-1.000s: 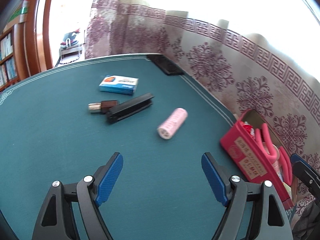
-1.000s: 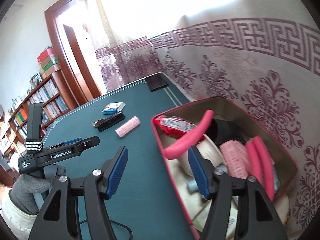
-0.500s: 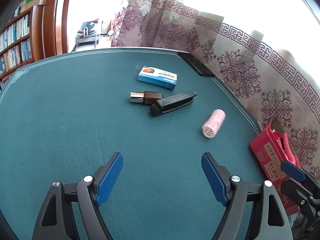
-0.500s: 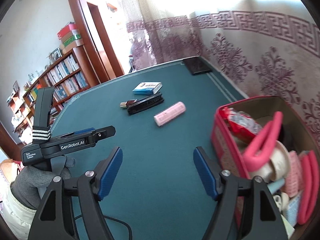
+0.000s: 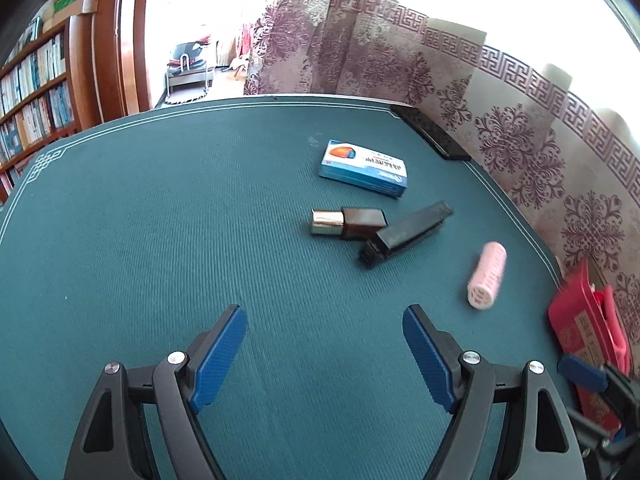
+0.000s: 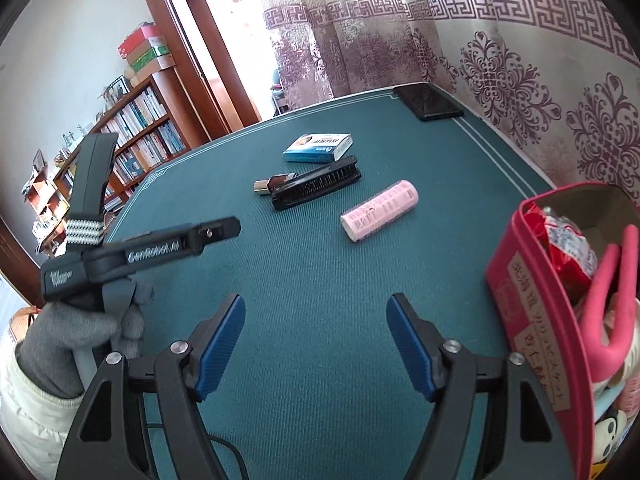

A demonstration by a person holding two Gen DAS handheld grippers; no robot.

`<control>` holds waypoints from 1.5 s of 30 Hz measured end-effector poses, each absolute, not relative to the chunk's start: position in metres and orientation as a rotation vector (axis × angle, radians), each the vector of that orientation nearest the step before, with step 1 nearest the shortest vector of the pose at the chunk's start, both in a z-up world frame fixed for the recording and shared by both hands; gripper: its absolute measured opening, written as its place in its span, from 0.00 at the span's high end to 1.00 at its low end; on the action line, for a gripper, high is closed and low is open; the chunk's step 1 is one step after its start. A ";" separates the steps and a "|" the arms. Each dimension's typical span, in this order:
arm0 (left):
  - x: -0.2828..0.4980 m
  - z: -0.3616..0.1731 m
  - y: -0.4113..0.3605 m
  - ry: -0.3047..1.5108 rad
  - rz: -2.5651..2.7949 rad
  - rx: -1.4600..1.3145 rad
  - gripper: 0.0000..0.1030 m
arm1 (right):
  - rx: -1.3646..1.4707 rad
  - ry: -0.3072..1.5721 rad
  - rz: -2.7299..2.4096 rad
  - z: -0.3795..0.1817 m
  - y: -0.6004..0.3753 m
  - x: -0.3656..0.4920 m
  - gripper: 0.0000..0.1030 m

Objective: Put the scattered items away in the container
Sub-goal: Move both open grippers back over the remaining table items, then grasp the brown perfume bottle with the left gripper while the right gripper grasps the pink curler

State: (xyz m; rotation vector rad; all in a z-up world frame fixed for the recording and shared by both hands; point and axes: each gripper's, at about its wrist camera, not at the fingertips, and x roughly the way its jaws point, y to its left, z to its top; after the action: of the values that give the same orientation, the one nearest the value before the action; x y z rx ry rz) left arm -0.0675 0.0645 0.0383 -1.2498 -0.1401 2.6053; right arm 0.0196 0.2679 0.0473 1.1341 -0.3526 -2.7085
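Left gripper (image 5: 325,354) and right gripper (image 6: 315,342): ribbed blue jaws spread, empty, over ribbed teal tabletop (image 6: 304,280). Beyond them, pink ridged cylindrical roller (image 6: 379,210); behind roller, black bristled brush (image 6: 316,188), blue carton (image 6: 318,147). Red container (image 6: 532,308), right of roller, crammed.

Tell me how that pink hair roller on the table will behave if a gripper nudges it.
The pink hair roller is a cylinder lying on its side on the green table, so it would probably roll. Its open end suggests it is hollow, likely light and slightly squashable.
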 end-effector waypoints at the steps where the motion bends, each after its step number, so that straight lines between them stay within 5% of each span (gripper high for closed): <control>1: -0.073 0.039 0.064 -0.150 2.604 -1.248 0.20 | 1.138 -0.354 -2.706 0.046 0.267 0.019 0.25; 11: -0.132 0.046 0.076 -0.200 2.611 -1.228 0.20 | 1.167 -0.354 -2.690 0.036 0.265 0.014 0.25; 18: -0.159 0.032 0.101 -0.073 2.547 -1.260 0.20 | 1.190 -0.371 -2.680 0.030 0.267 0.008 0.24; 31: -0.159 0.024 0.071 -0.113 2.520 -1.281 0.19 | 1.210 -0.404 -2.673 0.019 0.270 0.005 0.24; 45: -0.156 0.018 0.109 0.080 2.541 -1.236 0.24 | 1.212 -0.396 -2.685 0.022 0.271 0.004 0.24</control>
State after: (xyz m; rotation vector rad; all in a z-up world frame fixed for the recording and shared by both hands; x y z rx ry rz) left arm -0.1557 0.1086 0.0185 -1.2362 0.0803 2.5408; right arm 0.0041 0.2706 0.0220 1.2121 -0.3960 -2.6846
